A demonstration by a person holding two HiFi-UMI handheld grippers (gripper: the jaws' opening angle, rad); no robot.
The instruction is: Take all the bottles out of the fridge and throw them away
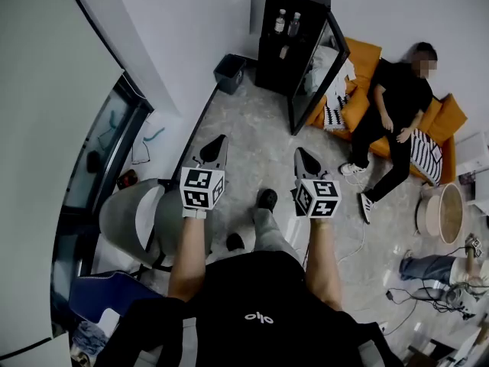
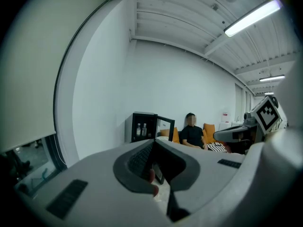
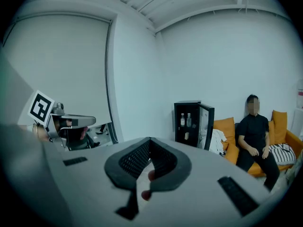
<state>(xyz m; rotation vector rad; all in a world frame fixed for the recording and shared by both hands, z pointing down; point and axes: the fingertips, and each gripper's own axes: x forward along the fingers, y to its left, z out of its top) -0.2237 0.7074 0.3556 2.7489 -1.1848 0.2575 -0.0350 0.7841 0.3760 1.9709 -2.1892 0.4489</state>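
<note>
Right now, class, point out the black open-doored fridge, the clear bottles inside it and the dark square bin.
black fridge point(image 1: 267, 67): head view, lower cabinet front.
clear bottles point(image 1: 280, 21): head view, left bottle's body.
dark square bin point(image 1: 227, 81): head view, its side wall.

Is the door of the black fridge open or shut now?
Open. The fridge has its glass door swung out toward the sofa, and two bottles show unobstructed on the top shelf.

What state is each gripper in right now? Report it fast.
Left gripper: jaws closed, nothing between them.
Right gripper: jaws closed, nothing between them.
</note>
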